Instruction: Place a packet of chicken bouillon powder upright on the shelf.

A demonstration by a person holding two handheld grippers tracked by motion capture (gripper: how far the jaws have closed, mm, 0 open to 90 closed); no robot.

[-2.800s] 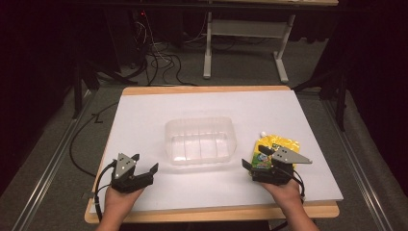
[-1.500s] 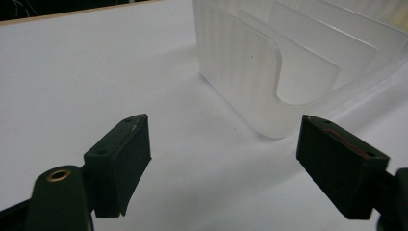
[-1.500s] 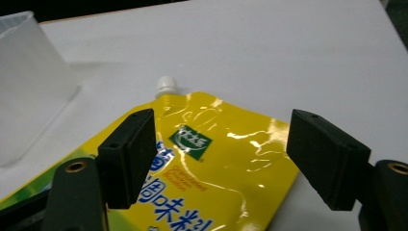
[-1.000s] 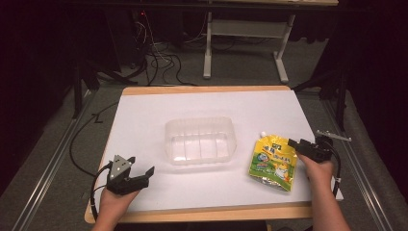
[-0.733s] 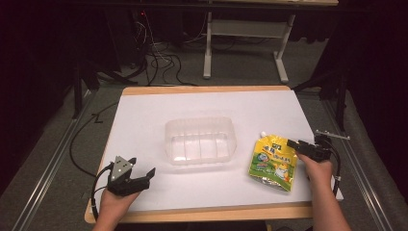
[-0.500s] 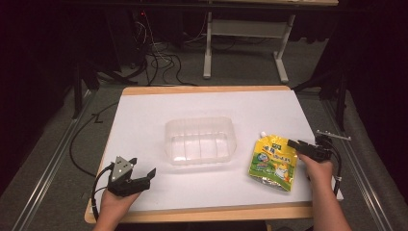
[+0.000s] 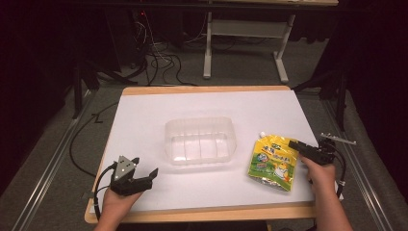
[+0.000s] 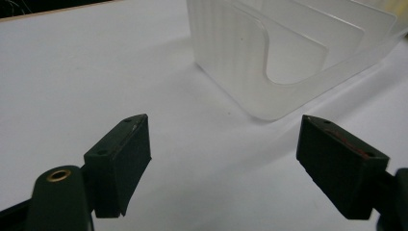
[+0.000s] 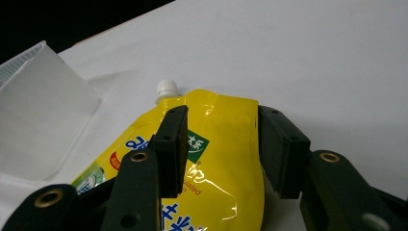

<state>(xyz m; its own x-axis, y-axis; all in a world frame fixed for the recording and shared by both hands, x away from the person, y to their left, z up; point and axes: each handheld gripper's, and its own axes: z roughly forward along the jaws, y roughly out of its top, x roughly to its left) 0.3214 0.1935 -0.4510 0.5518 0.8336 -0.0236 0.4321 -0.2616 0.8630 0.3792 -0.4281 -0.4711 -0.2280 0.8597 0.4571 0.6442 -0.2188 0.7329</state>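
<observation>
A yellow spouted pouch [image 7: 272, 161] with a white cap [image 9: 167, 89] lies flat on the white table [image 7: 159, 106], right of a clear plastic tub [image 7: 199, 121]. My right gripper [image 7: 293, 144] reaches in from the pouch's right side. Its jaws stand partly apart over the pouch's upper right corner, with yellow pouch [image 9: 219, 159] film between them and not pinched. My left gripper [image 7: 144, 167] rests low near the front left of the table, open wide with nothing between its fingers, and it faces the tub [image 8: 288, 53].
The tub [image 9: 38, 110] is empty and sits mid-table. Bare white surface lies left of it and behind it. The wooden table edge [image 7: 202, 211] runs along the front. Cables and a desk frame [image 7: 245, 43] stand on the floor beyond.
Earliest, my right gripper sat over the pouch's lower part; it has since moved to the pouch's right edge. Over the last second almost nothing moves. The left gripper has shifted slightly back.
</observation>
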